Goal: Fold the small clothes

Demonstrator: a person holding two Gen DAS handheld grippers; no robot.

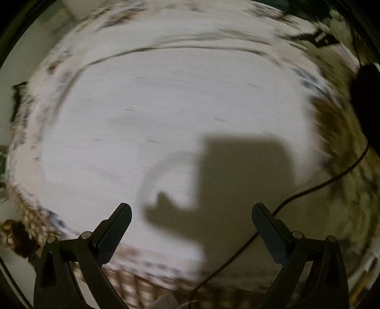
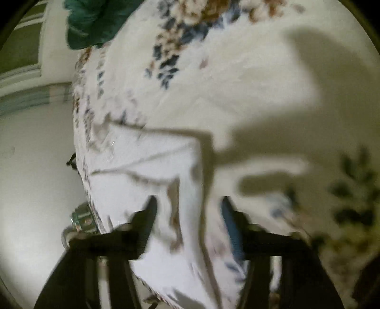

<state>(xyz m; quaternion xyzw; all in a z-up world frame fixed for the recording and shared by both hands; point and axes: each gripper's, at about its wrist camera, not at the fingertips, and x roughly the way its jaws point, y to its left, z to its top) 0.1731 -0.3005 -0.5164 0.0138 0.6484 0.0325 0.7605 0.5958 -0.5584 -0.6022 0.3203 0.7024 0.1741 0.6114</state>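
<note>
A white garment [image 1: 166, 107] lies spread flat on a floral bedspread and fills most of the left wrist view, which is motion-blurred. My left gripper [image 1: 191, 209] is open and empty just above the garment's near part, and its shadow falls on the cloth. In the right wrist view the white garment [image 2: 154, 166] lies at the bed's edge with a rumpled strip running down between the fingers. My right gripper [image 2: 188, 202] is open over that strip, and I cannot tell if it touches the cloth.
The floral bedspread [image 2: 249, 78] lies under the garment. A dark green cloth [image 2: 95, 21] sits at its far edge. A black cable [image 1: 308, 190] crosses the bed on the right of the left wrist view. The pale floor [image 2: 35, 178] lies beyond the bed's left edge.
</note>
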